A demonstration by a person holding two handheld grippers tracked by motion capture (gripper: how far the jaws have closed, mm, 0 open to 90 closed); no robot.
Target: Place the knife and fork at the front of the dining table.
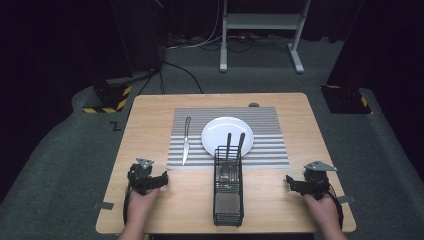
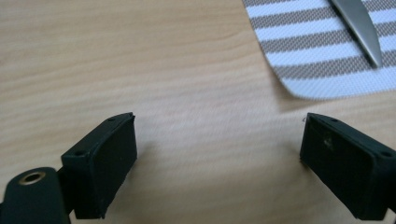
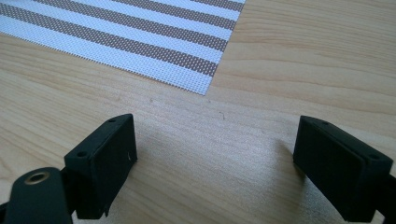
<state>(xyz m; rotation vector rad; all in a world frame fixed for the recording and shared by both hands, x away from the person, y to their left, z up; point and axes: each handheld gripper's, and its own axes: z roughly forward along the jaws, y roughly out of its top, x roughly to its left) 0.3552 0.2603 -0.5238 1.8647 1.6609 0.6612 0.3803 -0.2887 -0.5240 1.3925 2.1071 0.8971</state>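
The left gripper (image 1: 159,181) rests with jaws apart just short of the knife (image 1: 186,139); the right gripper (image 1: 292,182) sits open across the counter (image 1: 280,205).

Dark lab, hazard-striped stands (image 1: 107,100), cables (image 1: 185,70)

high: above, looking down on table (image 1: 150,210) | claw views: close, low, share placemat (image 1: 270,150)

A white plate (image 1: 227,135) sits on the striped placemat (image 1: 270,150); a black wire caddy (image 1: 228,200) stands at the table's (image 1: 150,115) near edge.
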